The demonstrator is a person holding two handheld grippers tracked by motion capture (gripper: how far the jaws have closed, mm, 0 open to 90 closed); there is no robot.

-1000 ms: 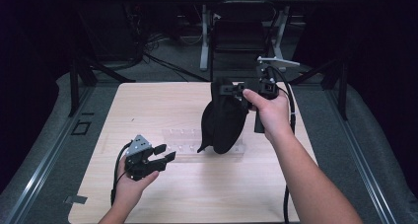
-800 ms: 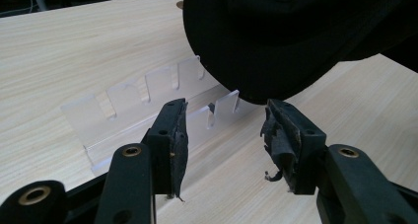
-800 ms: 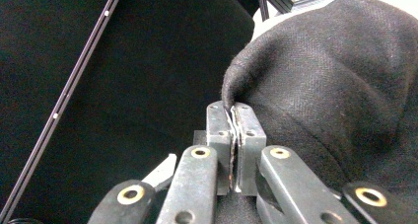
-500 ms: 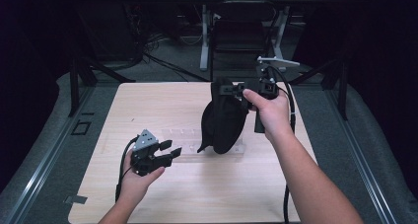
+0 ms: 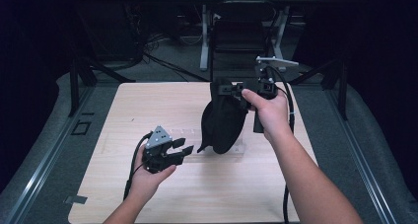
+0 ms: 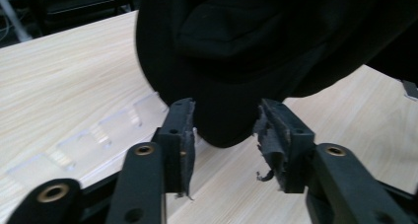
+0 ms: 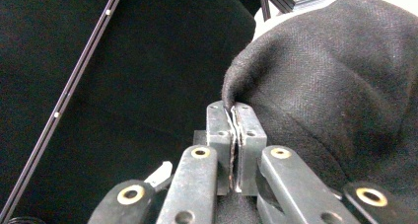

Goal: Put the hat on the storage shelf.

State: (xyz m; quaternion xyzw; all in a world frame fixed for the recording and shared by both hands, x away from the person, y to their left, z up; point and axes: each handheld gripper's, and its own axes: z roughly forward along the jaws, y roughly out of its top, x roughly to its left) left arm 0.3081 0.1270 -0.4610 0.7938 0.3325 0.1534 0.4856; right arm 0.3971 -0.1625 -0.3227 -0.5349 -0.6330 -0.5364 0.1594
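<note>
Right gripper [image 7: 235,116] jaws pinch the black hat [image 5: 224,120] — left gripper [image 6: 226,135] jaws, just closing, flank its lower edge untouched.

No writing, label, brand, number or sign can be read anywhere in these views.

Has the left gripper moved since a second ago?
Yes. The left gripper has slid right across the table toward the hanging black cloth, its jaws closing.
</note>
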